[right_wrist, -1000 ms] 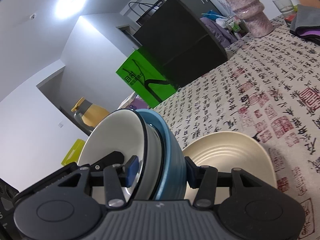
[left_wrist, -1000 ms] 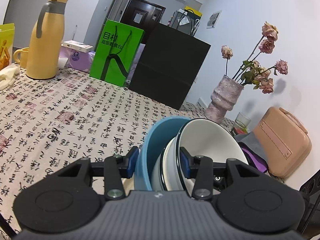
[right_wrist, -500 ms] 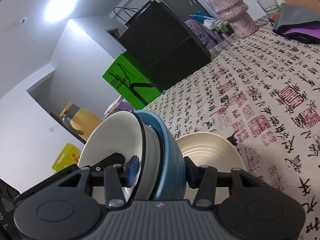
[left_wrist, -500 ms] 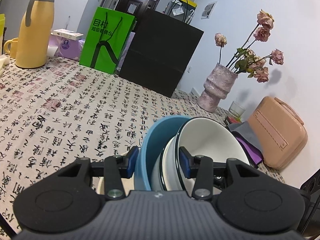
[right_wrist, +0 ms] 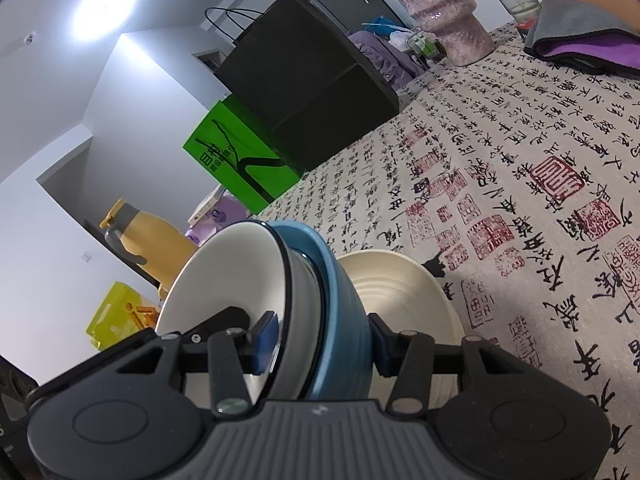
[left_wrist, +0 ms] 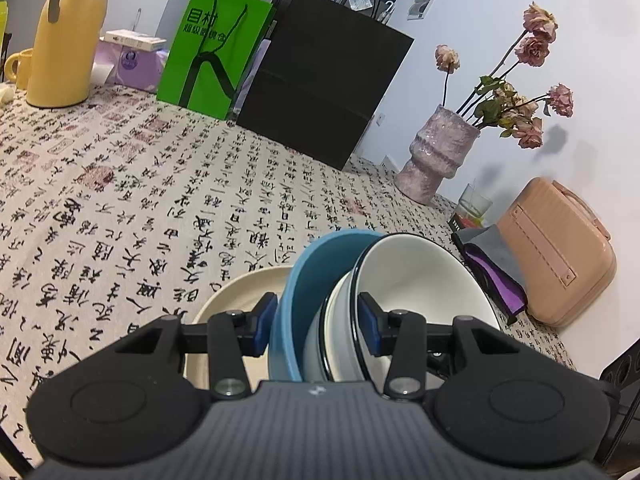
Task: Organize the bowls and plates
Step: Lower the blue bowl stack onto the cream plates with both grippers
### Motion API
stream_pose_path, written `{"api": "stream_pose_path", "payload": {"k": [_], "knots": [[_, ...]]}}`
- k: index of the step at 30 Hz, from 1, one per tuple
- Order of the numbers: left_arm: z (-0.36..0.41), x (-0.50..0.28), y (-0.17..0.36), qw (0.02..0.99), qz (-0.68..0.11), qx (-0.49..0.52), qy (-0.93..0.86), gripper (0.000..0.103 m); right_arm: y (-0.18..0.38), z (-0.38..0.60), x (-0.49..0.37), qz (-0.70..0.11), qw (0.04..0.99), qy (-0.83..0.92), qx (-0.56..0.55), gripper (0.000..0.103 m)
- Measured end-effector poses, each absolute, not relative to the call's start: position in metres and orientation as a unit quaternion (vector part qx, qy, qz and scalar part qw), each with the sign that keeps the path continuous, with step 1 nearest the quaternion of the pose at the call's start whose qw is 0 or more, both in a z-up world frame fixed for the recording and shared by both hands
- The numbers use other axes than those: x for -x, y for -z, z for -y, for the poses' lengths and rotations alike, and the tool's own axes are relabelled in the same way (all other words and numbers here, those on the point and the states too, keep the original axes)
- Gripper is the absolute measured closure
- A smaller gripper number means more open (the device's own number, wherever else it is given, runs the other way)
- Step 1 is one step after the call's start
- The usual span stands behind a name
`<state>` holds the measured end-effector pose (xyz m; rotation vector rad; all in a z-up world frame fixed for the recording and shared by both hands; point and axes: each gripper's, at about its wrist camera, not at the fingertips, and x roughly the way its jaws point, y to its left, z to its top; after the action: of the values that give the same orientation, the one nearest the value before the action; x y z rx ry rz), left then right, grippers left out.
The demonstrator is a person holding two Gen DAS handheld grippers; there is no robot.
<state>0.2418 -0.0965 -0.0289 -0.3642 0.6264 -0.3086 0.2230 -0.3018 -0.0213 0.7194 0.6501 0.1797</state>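
Between both jaws, nested bowls [left_wrist: 360, 300] clamped at the rims, above cream plate [right_wrist: 400, 292]

A yellow jug [left_wrist: 60, 40] stood upper left; a green bag [left_wrist: 214, 46] and black bag [left_wrist: 324, 84] centre; a pink vase [left_wrist: 438, 156] and peach case [left_wrist: 556, 252] right.

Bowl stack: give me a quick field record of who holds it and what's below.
held: white bowl nested in blue bowl, tipped on edge
left gripper: jaws clamp both rims
right gripper: jaws clamp both rims, opposite side
below: cream plate on tablecloth
contact with plate: cannot tell
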Motion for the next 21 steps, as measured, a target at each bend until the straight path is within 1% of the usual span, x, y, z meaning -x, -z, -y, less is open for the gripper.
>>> {"api": "stream_pose_path", "payload": {"k": [21], "knots": [[0.092, -0.258, 0.051, 0.908, -0.347, 0.19, 0.14, 0.059, 0.038, 0.297, -0.239, -0.346, 0.878, -0.075, -0.324, 0.056]]}}
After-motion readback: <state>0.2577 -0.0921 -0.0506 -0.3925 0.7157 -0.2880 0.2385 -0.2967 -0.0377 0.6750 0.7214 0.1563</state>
